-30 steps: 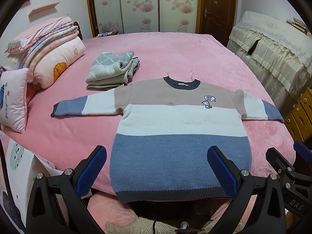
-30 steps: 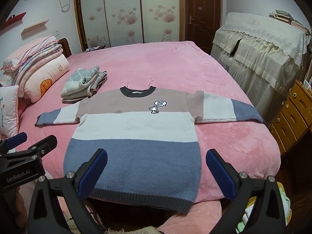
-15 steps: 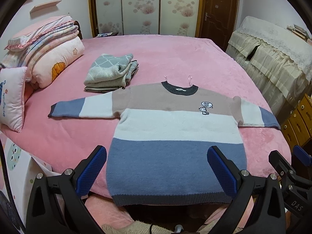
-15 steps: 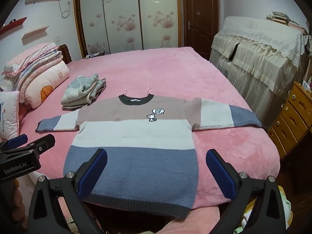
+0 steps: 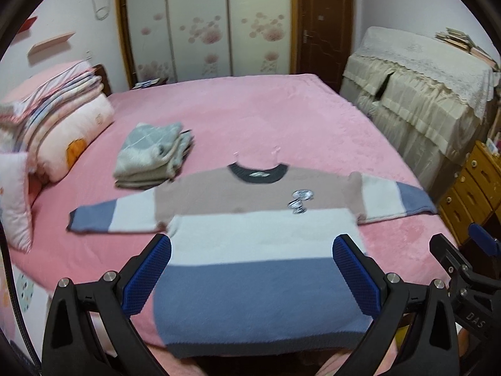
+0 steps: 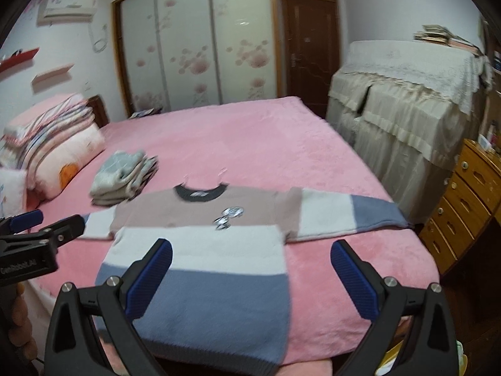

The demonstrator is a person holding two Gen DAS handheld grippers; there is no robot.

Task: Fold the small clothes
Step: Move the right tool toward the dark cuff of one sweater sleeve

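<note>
A small striped sweater (image 5: 260,244), pink, white and blue with a dark collar, lies flat and face up on the pink bed (image 5: 250,119), both sleeves spread out; it also shows in the right wrist view (image 6: 200,257). Its hem hangs at the near bed edge. My left gripper (image 5: 252,274) is open and empty above the lower body of the sweater. My right gripper (image 6: 252,277) is open and empty over the sweater's right hem side. Neither touches the cloth.
A folded stack of grey clothes (image 5: 153,153) sits on the bed left of the sweater. Pillows and folded quilts (image 5: 56,125) lie at the far left. A covered cabinet (image 5: 422,94) and wooden drawers (image 5: 476,194) stand to the right.
Both grippers have risen and tilted up, so more of the room and wardrobe shows. The sweater has not moved. Both jaws stay open.
</note>
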